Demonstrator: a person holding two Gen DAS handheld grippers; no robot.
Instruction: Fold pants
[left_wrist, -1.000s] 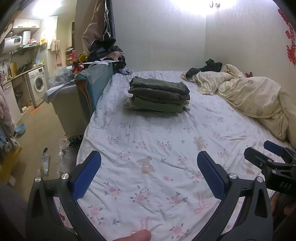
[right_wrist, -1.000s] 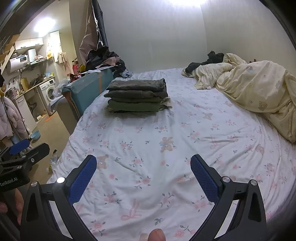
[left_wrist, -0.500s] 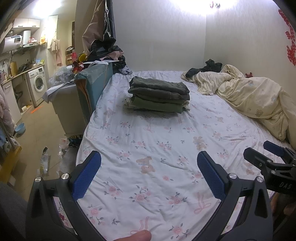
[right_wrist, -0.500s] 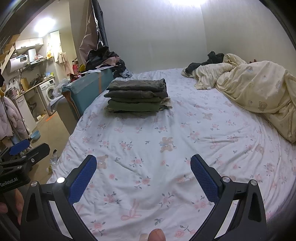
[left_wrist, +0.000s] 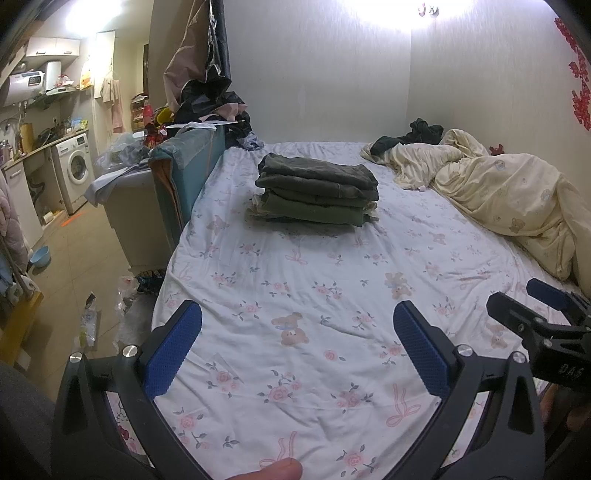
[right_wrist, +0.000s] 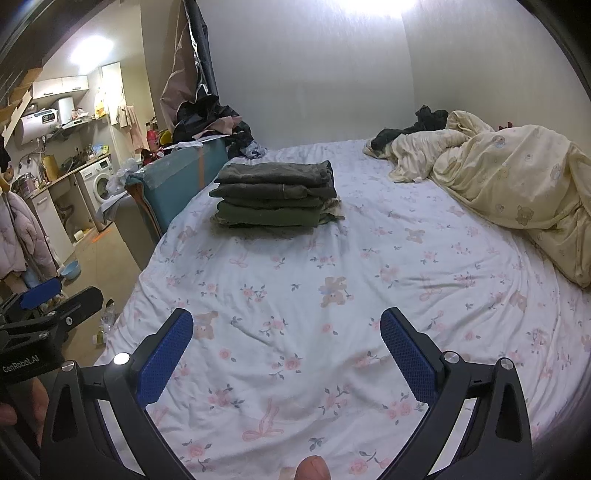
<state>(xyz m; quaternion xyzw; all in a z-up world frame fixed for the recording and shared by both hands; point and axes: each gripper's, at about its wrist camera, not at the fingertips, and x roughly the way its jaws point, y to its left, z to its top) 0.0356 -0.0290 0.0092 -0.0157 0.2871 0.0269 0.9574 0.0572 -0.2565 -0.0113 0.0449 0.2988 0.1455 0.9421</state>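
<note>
A stack of folded dark green and grey pants (left_wrist: 317, 194) lies on the floral bed sheet (left_wrist: 314, 295), toward the far left of the bed; it also shows in the right wrist view (right_wrist: 275, 194). My left gripper (left_wrist: 295, 332) is open and empty, held over the near edge of the bed, well short of the stack. My right gripper (right_wrist: 286, 332) is open and empty, beside it on the right. Each gripper shows at the edge of the other's view: the right one in the left wrist view (left_wrist: 543, 306), the left one in the right wrist view (right_wrist: 55, 299).
A crumpled cream duvet (left_wrist: 509, 195) fills the bed's right side, with dark clothes (left_wrist: 413, 134) at its far end. A teal headboard-like panel (left_wrist: 184, 173) piled with clothes stands left of the bed. Beyond it are the floor, a washing machine (left_wrist: 75, 168) and a blue bowl (left_wrist: 40, 255).
</note>
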